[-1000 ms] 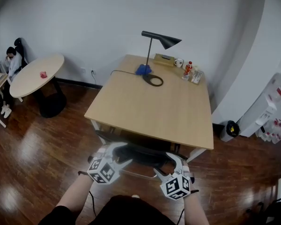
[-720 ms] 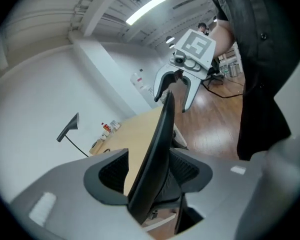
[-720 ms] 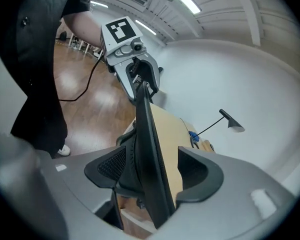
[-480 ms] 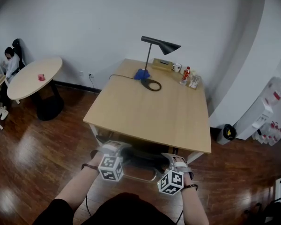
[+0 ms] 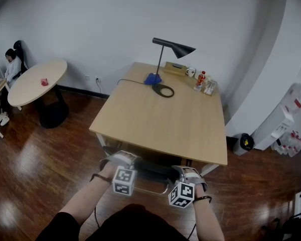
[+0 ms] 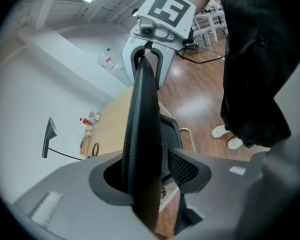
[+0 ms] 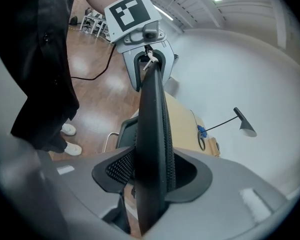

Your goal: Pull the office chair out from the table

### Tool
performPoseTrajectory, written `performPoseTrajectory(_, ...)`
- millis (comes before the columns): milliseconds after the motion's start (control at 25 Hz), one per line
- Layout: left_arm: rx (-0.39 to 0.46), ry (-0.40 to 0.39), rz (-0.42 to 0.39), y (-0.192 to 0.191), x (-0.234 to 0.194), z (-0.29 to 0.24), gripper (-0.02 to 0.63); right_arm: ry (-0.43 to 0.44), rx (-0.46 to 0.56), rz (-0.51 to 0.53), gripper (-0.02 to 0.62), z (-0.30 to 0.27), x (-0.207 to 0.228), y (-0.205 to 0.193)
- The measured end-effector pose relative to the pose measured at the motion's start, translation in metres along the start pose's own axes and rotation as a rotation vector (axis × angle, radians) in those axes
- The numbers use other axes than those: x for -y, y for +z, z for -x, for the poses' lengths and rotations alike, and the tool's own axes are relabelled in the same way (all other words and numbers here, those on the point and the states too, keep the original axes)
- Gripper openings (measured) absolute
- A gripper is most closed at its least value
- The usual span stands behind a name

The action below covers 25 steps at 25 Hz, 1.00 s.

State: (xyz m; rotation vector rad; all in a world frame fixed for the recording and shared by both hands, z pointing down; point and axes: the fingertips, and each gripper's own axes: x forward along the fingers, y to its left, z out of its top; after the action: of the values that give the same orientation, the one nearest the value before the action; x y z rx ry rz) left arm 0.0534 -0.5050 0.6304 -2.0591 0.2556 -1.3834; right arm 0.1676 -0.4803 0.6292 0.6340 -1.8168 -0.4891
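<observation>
Chair [image 5: 151,168] sits tucked under the table [image 5: 160,119], and the top rim of its back runs between the jaws of the left claw [image 5: 121,158] and right claw [image 5: 189,172]; the right has just been closing, and both pinch it narrow, spaced apart, likely for a straight pull.

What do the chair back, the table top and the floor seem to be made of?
The chair back: black mesh in a smooth matt rim, probably plastic. The table top: pale wood or wood-look laminate, matt, even tone. The floor: dark glossy wood-look boards, with bright reflections.
</observation>
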Motion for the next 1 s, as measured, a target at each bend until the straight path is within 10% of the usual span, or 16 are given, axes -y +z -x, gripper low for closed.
performPoseTrajectory(160,-0.006,0.023,-0.013,-0.001,-0.005,0.0,0.123,0.018,-0.041,0.039,0.119,-0.002,-0.002,-0.004)
performPoseTrajectory(1000,-0.055,-0.068,-0.021,0.004,0.011,0.001,0.097,0.127,-0.104,0.016,0.083,0.006,-0.019,-0.011)
